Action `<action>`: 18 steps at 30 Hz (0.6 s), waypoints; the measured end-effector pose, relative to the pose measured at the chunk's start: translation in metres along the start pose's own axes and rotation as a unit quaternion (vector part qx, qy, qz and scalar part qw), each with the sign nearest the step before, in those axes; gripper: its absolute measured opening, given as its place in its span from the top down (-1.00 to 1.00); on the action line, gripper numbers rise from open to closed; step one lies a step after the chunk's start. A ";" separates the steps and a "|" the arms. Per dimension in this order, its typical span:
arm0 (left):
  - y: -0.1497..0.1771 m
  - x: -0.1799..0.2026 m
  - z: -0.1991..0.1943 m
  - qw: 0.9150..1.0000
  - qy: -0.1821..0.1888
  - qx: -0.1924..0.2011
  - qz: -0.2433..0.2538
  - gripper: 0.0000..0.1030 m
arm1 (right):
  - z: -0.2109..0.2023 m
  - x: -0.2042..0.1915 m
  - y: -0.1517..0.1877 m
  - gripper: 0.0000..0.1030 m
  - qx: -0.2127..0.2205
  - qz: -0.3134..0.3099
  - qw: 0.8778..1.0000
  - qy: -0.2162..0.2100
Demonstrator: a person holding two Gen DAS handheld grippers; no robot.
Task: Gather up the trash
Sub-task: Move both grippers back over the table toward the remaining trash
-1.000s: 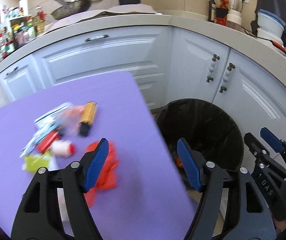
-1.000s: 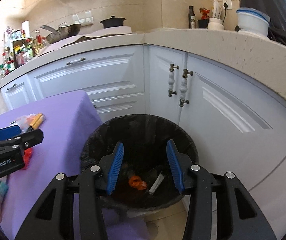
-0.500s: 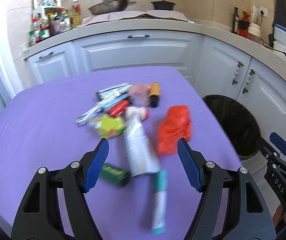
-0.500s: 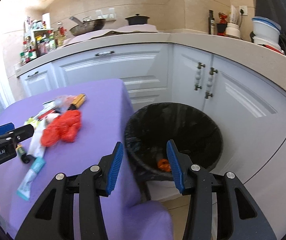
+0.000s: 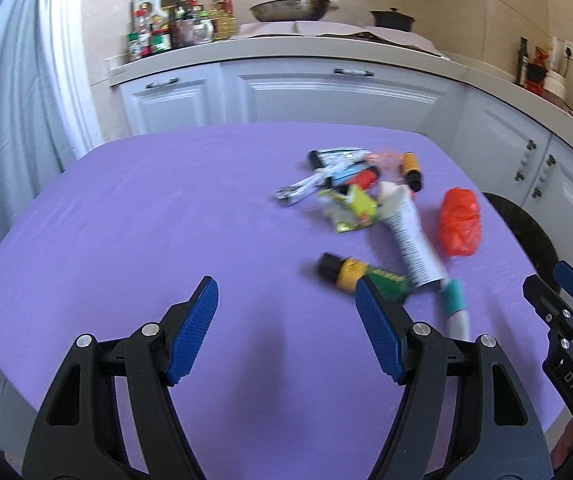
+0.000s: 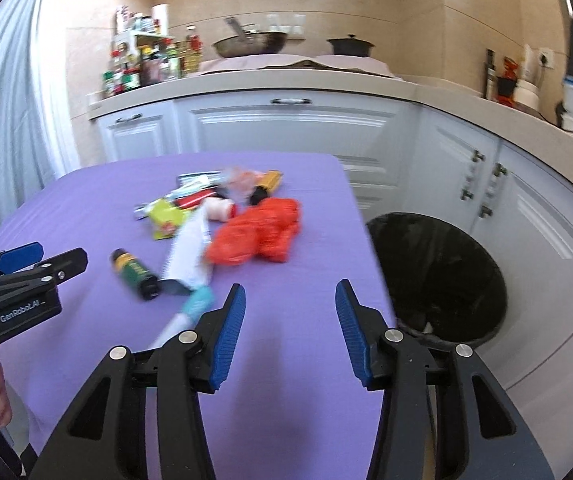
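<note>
One purple table [image 5: 126, 240], one black bin [image 6: 446, 272], one red bag [image 5: 460, 222], two small bottles [image 5: 342, 271], two tongs [image 5: 286, 312]

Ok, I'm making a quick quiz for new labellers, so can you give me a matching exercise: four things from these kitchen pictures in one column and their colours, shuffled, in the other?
Things:
1. tablecloth
2. crumpled bag
3. bin liner
4. cupboard doors

Colours:
A. black
B. white
C. purple
D. red-orange

Pairs: 1-C, 2-D, 3-A, 4-B
</note>
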State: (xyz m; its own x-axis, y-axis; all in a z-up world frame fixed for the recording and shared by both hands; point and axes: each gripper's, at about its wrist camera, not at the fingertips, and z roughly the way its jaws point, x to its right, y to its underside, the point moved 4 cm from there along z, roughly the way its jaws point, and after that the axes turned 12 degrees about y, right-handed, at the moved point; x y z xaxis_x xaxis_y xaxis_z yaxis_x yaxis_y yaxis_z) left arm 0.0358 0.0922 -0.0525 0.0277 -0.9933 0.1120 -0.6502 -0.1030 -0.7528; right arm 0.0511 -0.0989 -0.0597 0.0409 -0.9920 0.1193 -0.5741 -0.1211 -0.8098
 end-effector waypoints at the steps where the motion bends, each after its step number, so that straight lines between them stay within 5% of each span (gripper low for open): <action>1: 0.002 -0.006 -0.002 1.000 -0.004 0.001 -0.002 -0.35 | -0.001 -0.007 0.001 0.03 0.001 -0.004 1.000 -0.004; 16: 0.020 -0.041 0.000 0.999 -0.005 -0.004 -0.038 -0.35 | 0.010 -0.067 0.030 -0.02 -0.048 -0.048 0.997 -0.032; 18: 0.021 -0.039 0.001 0.999 -0.001 -0.005 -0.040 -0.35 | 0.011 -0.064 0.031 0.17 -0.051 -0.040 0.997 -0.031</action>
State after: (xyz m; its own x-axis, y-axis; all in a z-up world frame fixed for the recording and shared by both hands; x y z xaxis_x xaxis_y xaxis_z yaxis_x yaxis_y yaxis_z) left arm 0.0216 0.1288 -0.0736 0.0812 -0.9822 0.1696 -0.6534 -0.1809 -0.7351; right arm 0.0394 -0.0401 -0.0987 0.1391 -0.9799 0.1428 -0.6468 -0.1991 -0.7362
